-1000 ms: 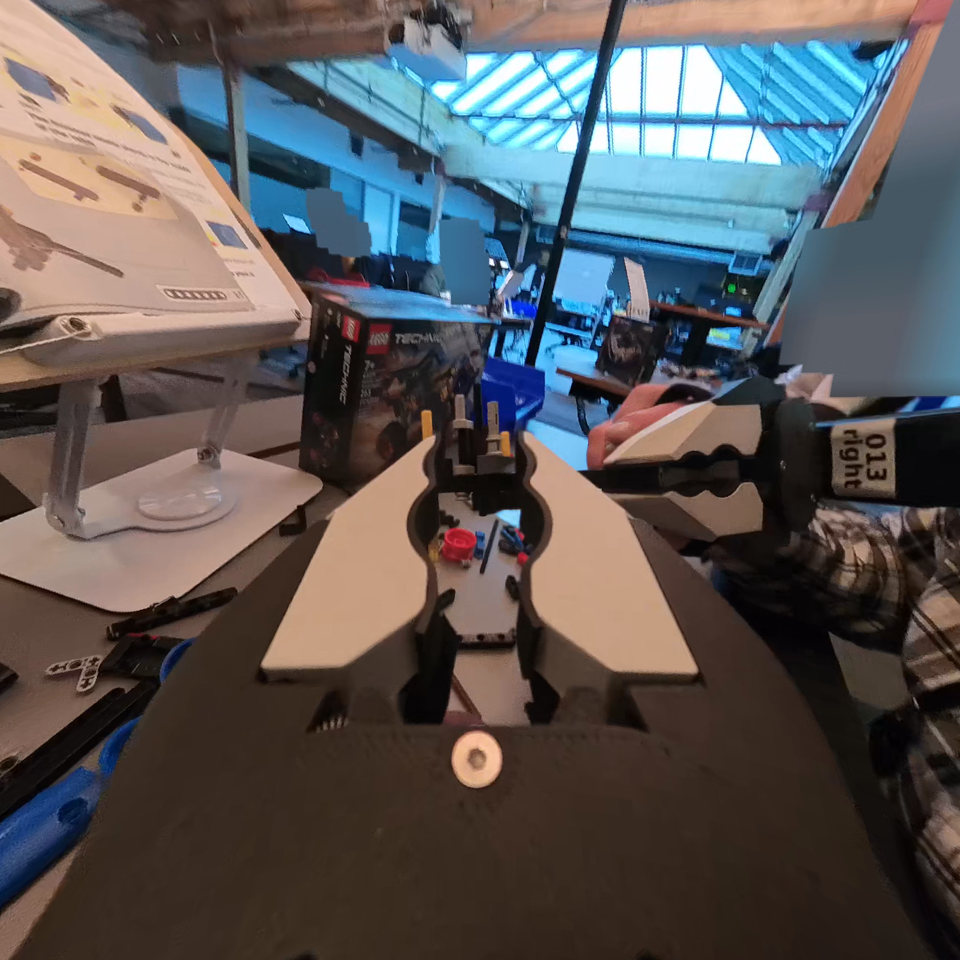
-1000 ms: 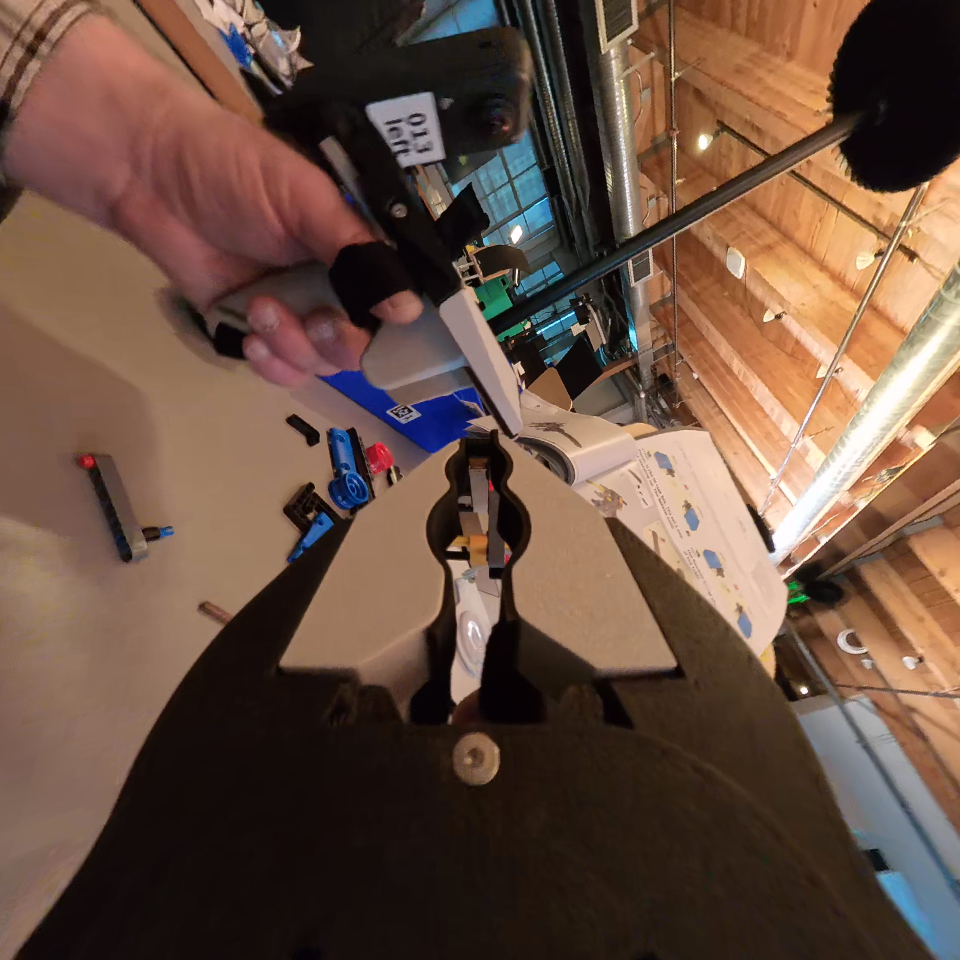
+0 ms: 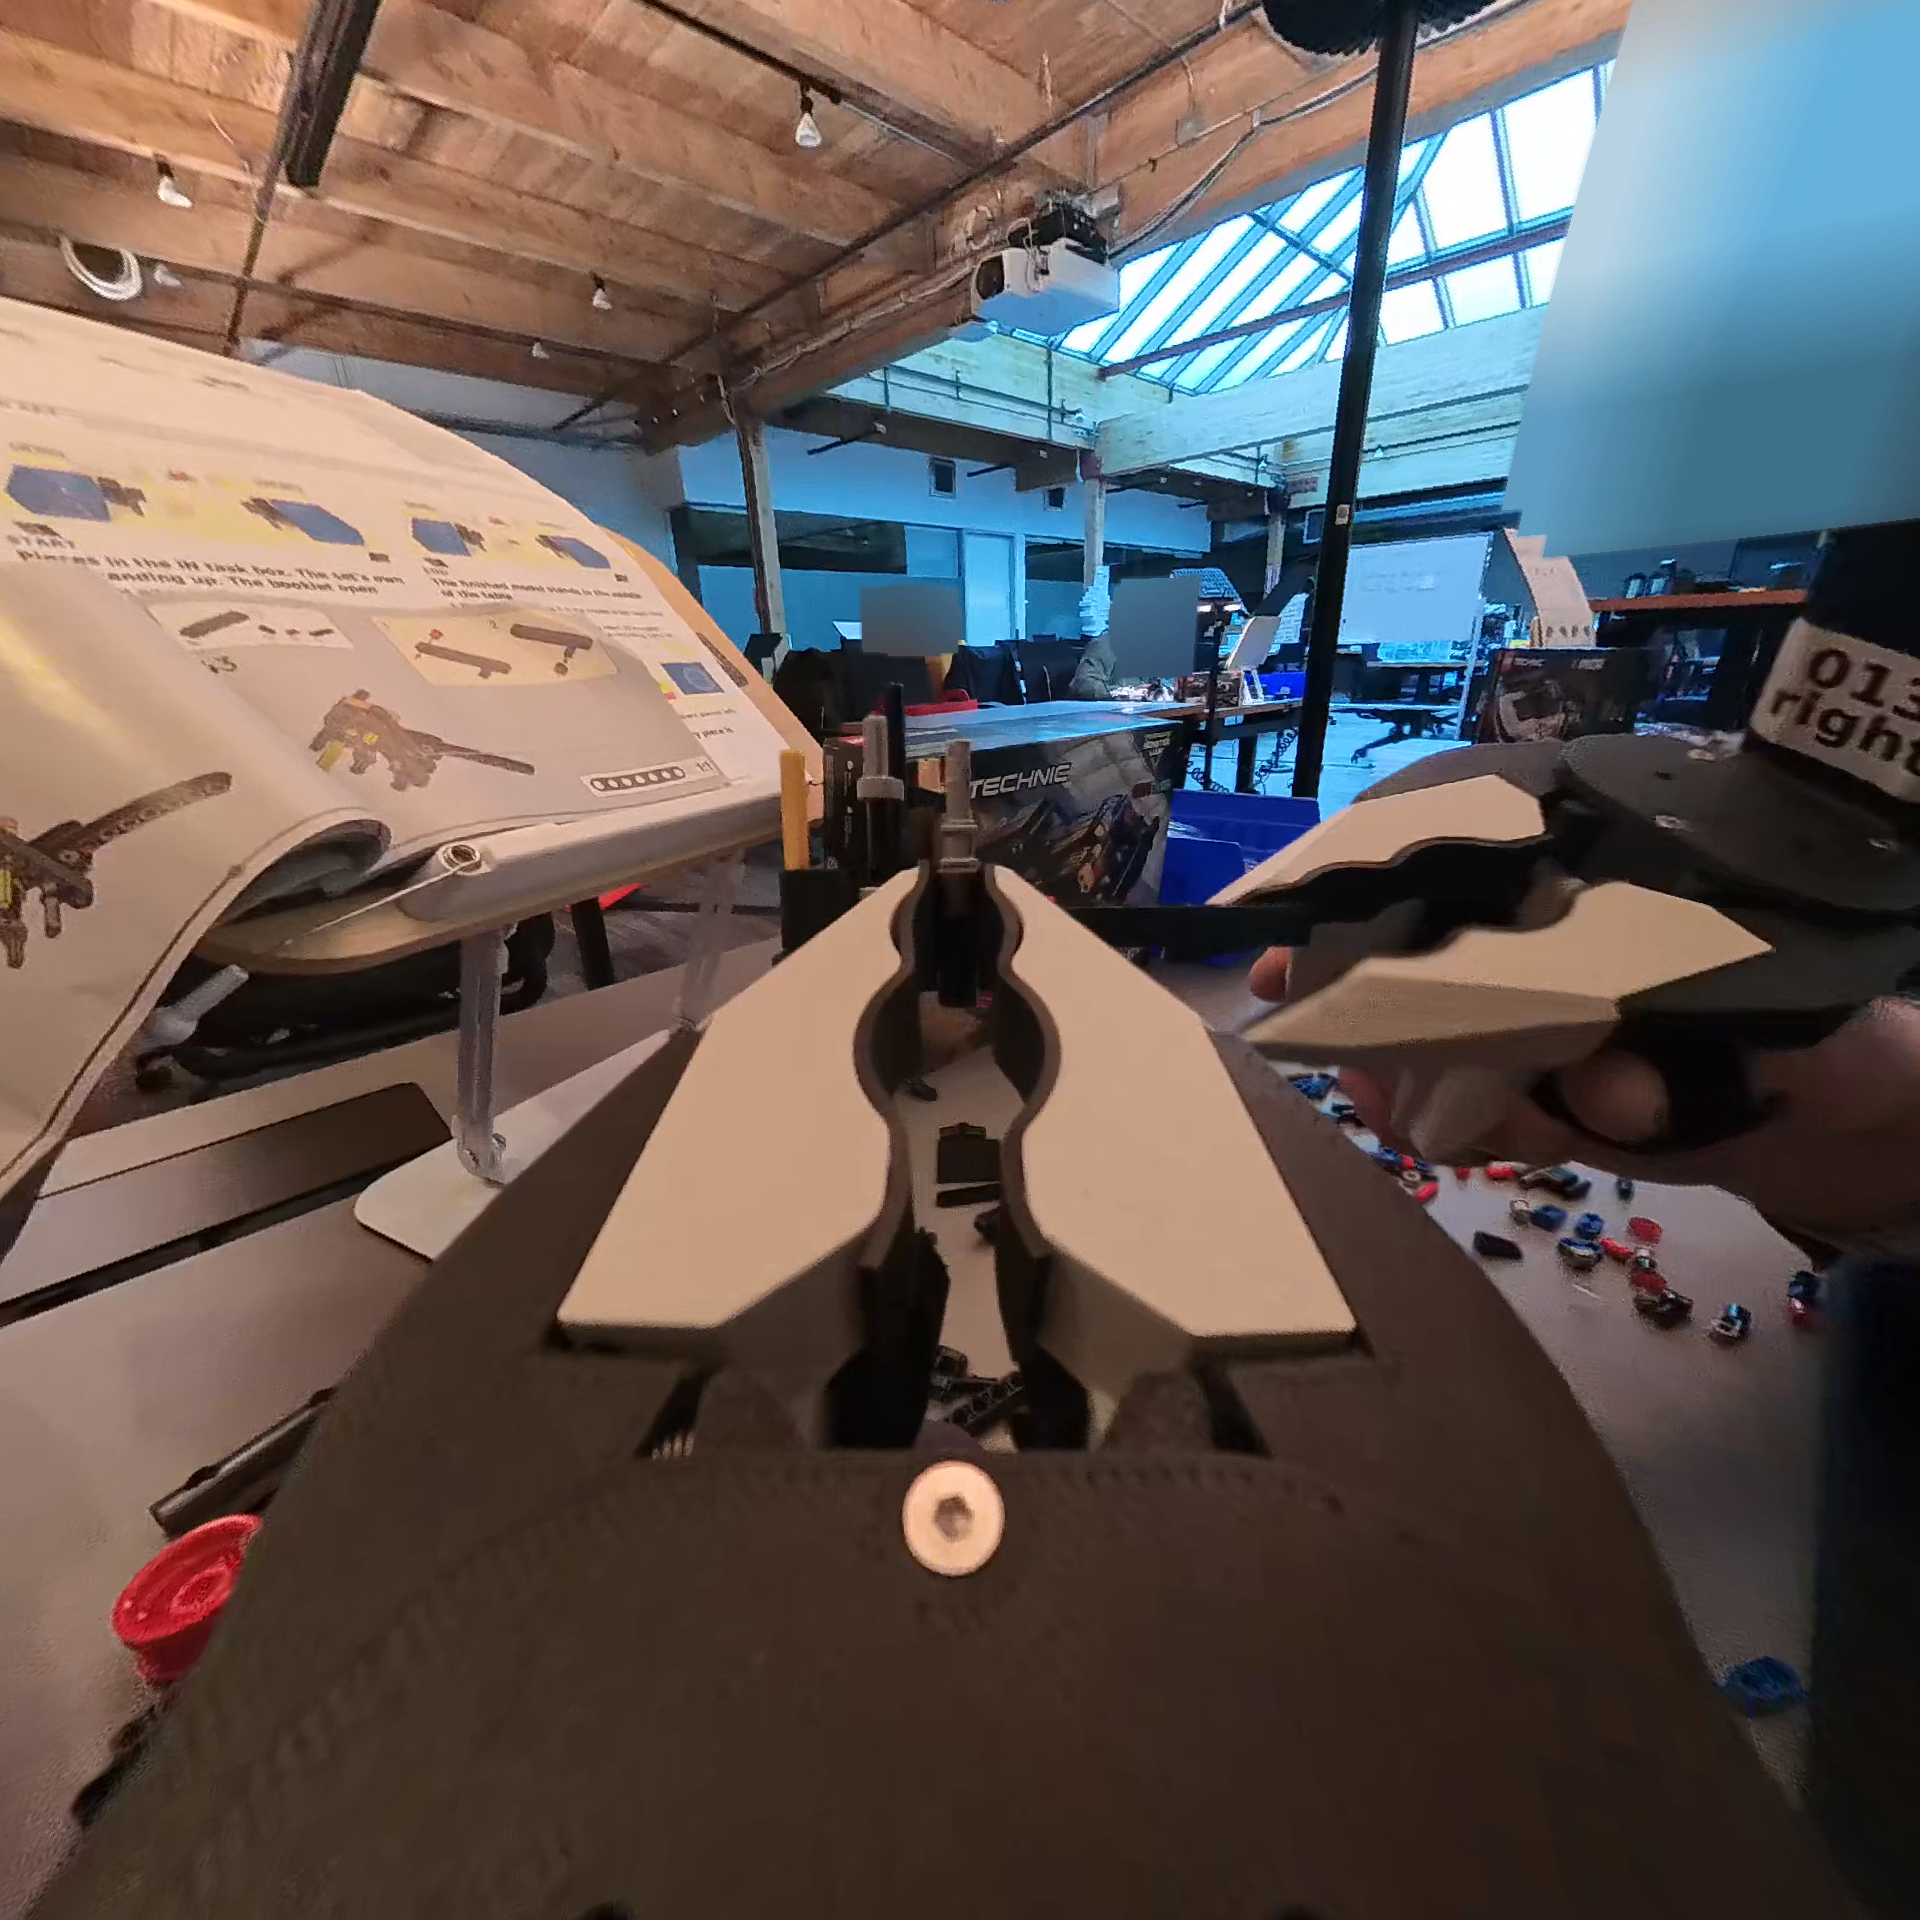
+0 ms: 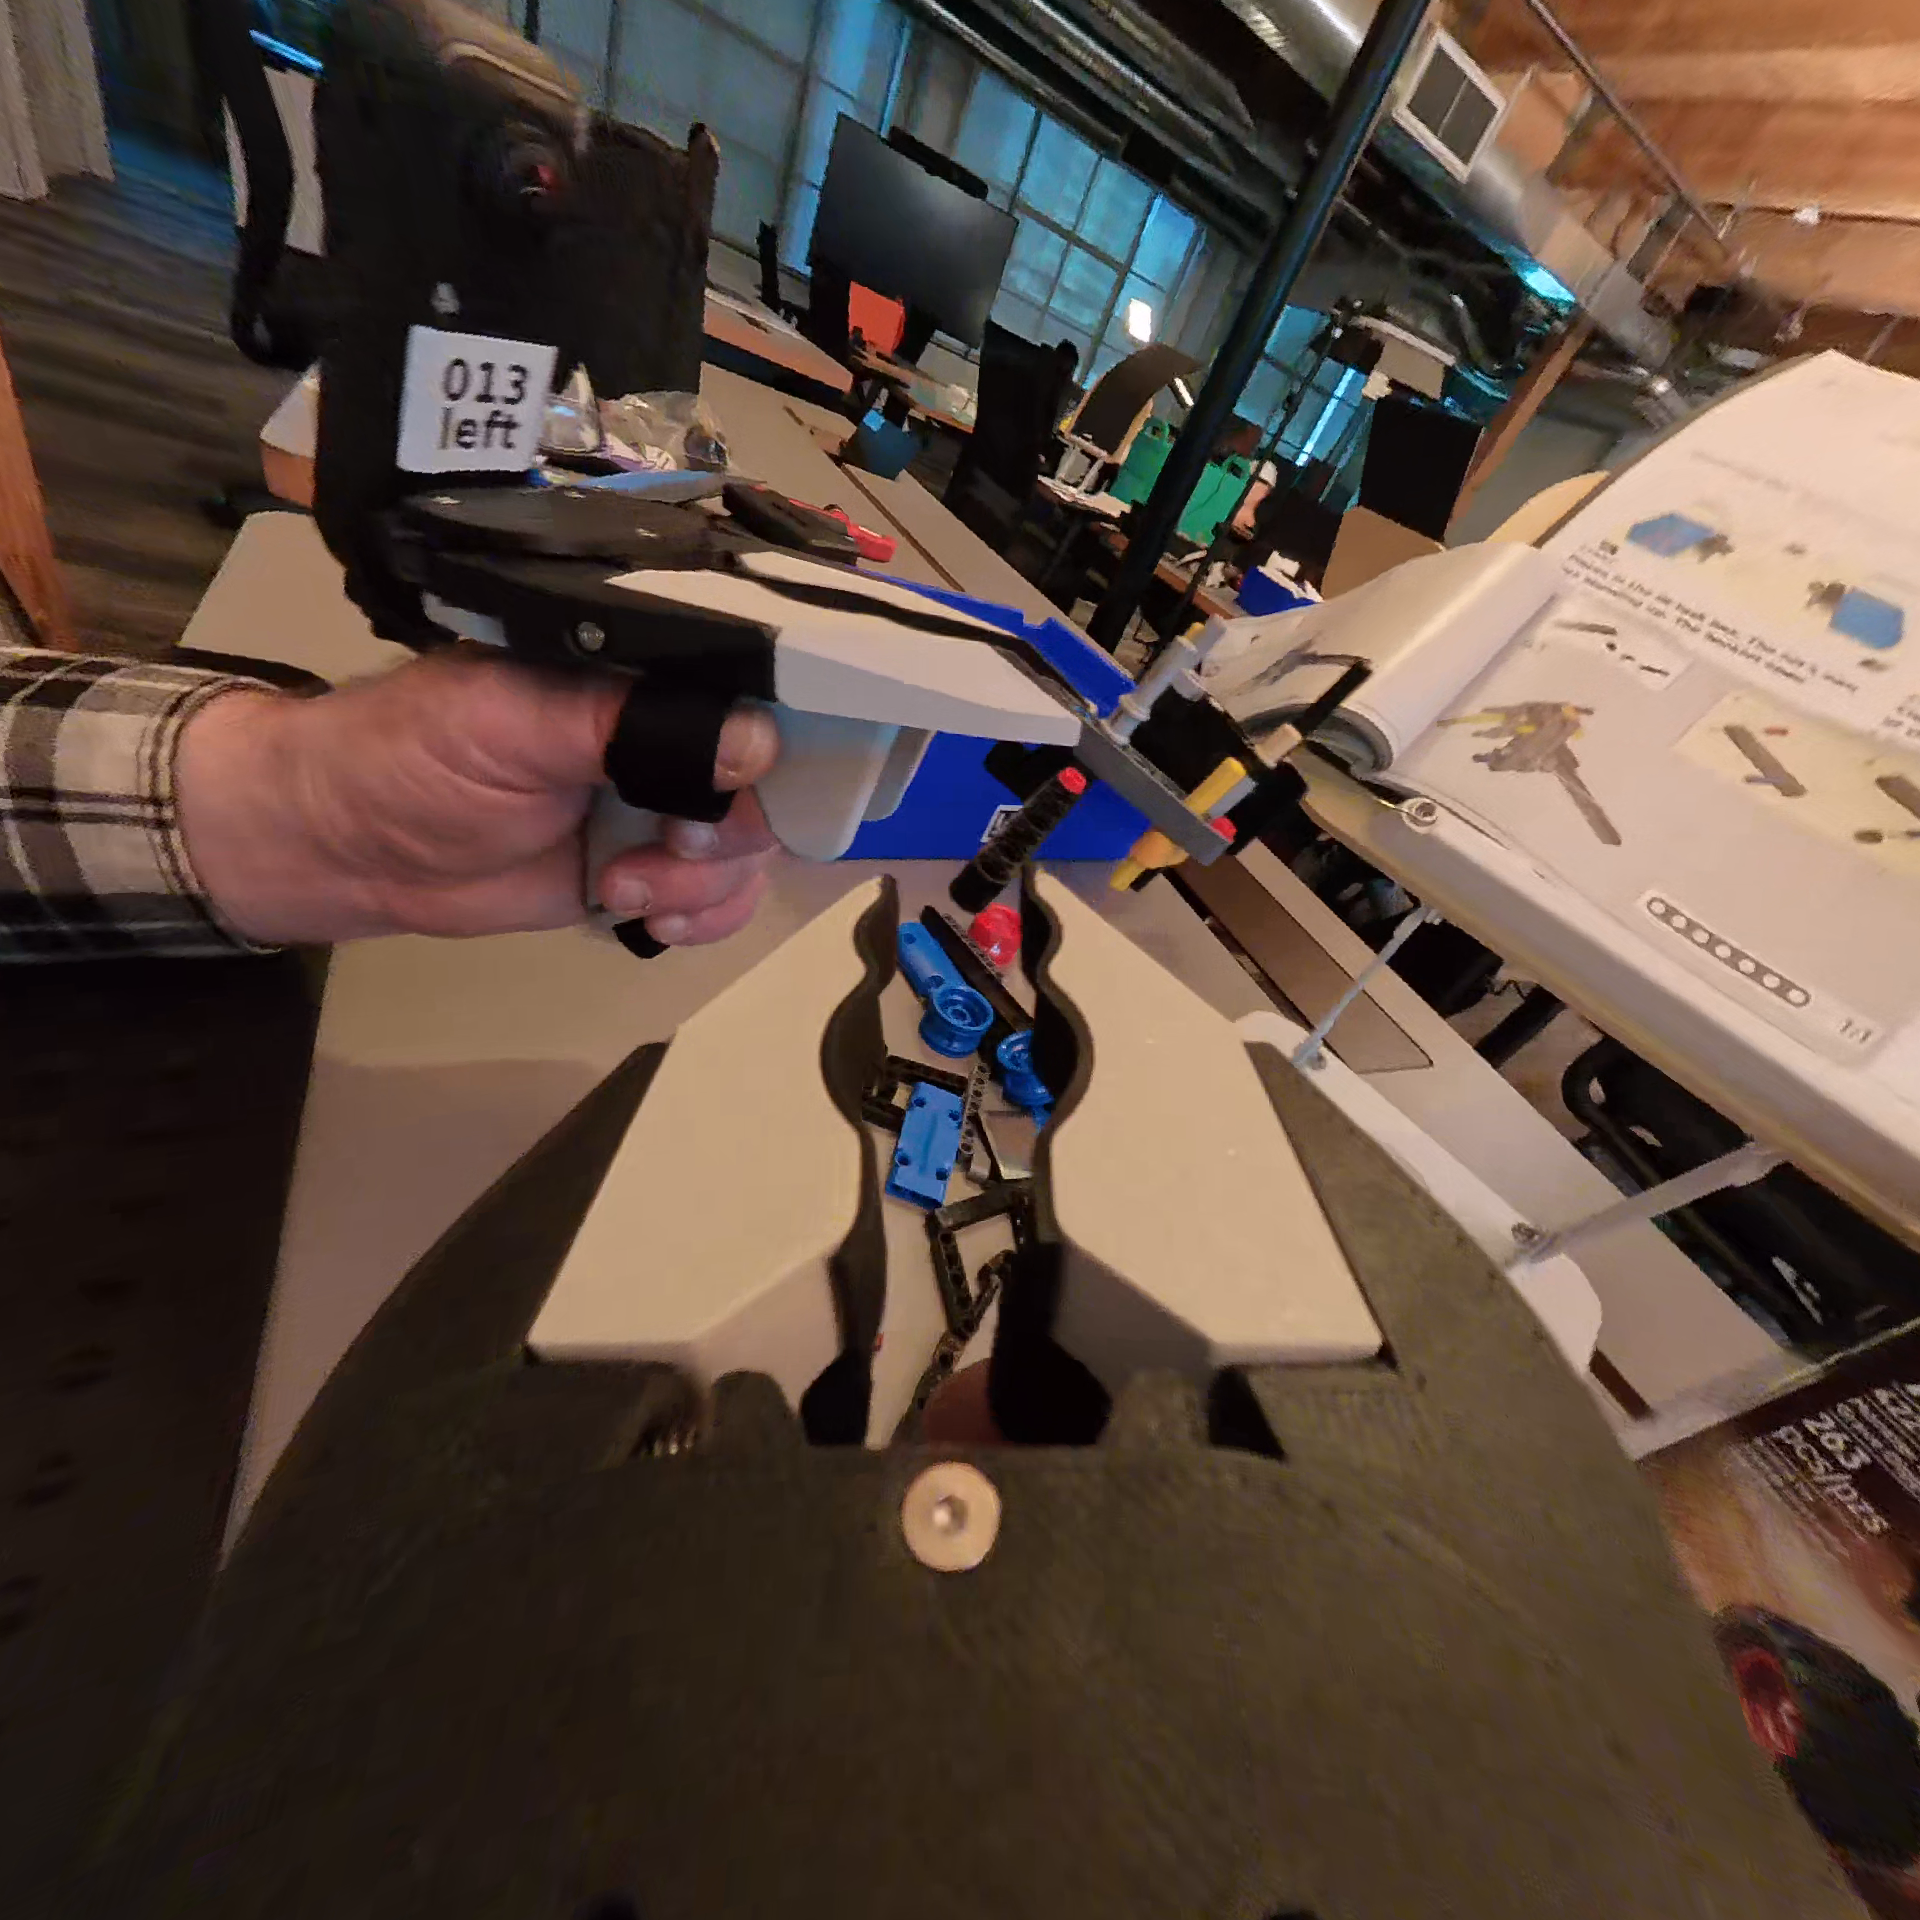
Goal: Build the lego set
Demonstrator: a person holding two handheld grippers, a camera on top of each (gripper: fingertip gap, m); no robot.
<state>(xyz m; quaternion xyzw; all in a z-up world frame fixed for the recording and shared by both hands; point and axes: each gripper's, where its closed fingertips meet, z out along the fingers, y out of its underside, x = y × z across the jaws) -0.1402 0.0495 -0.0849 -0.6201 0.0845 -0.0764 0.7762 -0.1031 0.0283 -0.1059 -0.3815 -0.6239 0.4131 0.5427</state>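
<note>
While we hold the partly built lego assembly (image 4: 1174, 769) up off the surface (image 4: 499, 1029), pinched at the tip of the left claw (image 3: 954, 894), the right claw (image 4: 961, 914) stands a little apart with its fingers parted and nothing between them. Seen from the left wrist, the right claw (image 3: 1257, 956) has a gap between its fingers and lies just beside the assembly, with a long black beam (image 3: 1164, 920) running from the assembly into that gap; we cannot tell whether it touches the beam. The assembly is a grey beam carrying yellow, red and black pins and grey axles, held just in front of the open instruction booklet (image 4: 1662, 727) on its stand.

We judge this a joining step in the middle of the build, with many loose parts (image 4: 966, 1049) lying on the surface below the assembly. The next move likely calls for the right claw to fetch a part or seat one while the left claw holds steady.

Much of the assembly is hidden behind the left claw's own fingers (image 3: 790, 1091), and the small pins are hard to identify.
</note>
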